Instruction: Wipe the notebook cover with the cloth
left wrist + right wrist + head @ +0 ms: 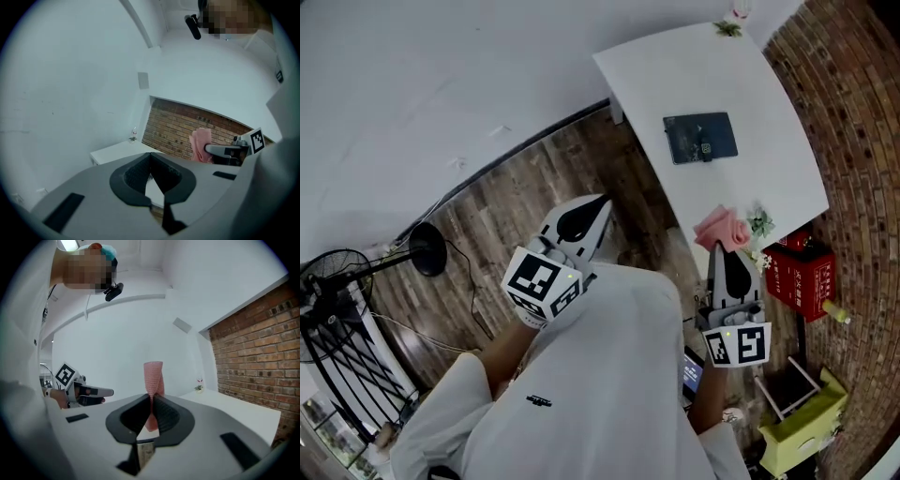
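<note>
The dark slate rectangular notebook lies flat on the white rectangular table, out in the open with bare tabletop on all sides. In the head view its long axis runs roughly 9 to 3, with a slight tilt. There's some small item sitting on the cover that I can't make out.

The crumpled pink cloth is at about 6 o'clock from the notebook, over the near edge of the table and well apart from the cover. It's pinched in the right gripper. The right gripper view shows the jaws clenched on its lower part, with the rest standing up above them like a little flag.

So from my right gripper the notebook sits at pretty much 12, a hair toward 11. I figure the coming move is straight ahead and down onto the cover, then strokes along that 9-to-3 axis.

The left gripper is off at about 8 o'clock from the notebook, over the wooden floor, jaws pressed together with nothing in them. In the head view it looks about as far from the notebook as the right one. The right has the cloth though, so that's the one that counts.

Neither gripper view shows the notebook right now, just wall, table edge and brick.
</note>
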`<state>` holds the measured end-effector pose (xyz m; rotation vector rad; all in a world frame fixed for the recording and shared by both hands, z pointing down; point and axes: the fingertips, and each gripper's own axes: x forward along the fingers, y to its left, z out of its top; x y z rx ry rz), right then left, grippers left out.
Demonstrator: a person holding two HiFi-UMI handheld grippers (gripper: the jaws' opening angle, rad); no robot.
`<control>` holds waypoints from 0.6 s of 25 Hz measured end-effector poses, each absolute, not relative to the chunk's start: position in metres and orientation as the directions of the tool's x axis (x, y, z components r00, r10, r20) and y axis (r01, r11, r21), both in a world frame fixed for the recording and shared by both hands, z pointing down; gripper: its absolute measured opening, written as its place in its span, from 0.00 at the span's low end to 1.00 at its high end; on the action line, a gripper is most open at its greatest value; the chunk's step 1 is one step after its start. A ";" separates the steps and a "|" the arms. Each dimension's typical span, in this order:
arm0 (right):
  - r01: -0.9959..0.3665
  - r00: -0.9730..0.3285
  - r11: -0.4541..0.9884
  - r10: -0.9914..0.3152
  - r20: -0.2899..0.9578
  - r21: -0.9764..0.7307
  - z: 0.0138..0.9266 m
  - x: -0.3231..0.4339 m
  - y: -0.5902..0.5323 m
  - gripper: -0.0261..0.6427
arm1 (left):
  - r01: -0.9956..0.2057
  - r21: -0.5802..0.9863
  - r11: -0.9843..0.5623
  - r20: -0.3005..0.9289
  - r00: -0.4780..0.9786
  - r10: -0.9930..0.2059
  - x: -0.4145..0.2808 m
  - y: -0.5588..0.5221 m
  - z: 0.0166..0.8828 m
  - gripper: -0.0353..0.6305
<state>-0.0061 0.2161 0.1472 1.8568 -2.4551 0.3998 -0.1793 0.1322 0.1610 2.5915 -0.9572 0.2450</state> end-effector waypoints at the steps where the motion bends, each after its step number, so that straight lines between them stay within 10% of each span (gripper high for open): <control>1: -0.957 -0.264 0.234 -0.947 0.183 -0.172 0.147 -0.006 0.205 0.08 | -0.650 0.274 -0.709 0.279 0.759 -0.588 -0.184 0.120 0.160 0.08; 15: -0.974 -0.166 0.131 -0.967 0.192 -0.183 0.157 0.009 0.142 0.08 | -0.559 0.277 -0.782 0.258 0.827 -0.500 -0.146 0.060 0.160 0.08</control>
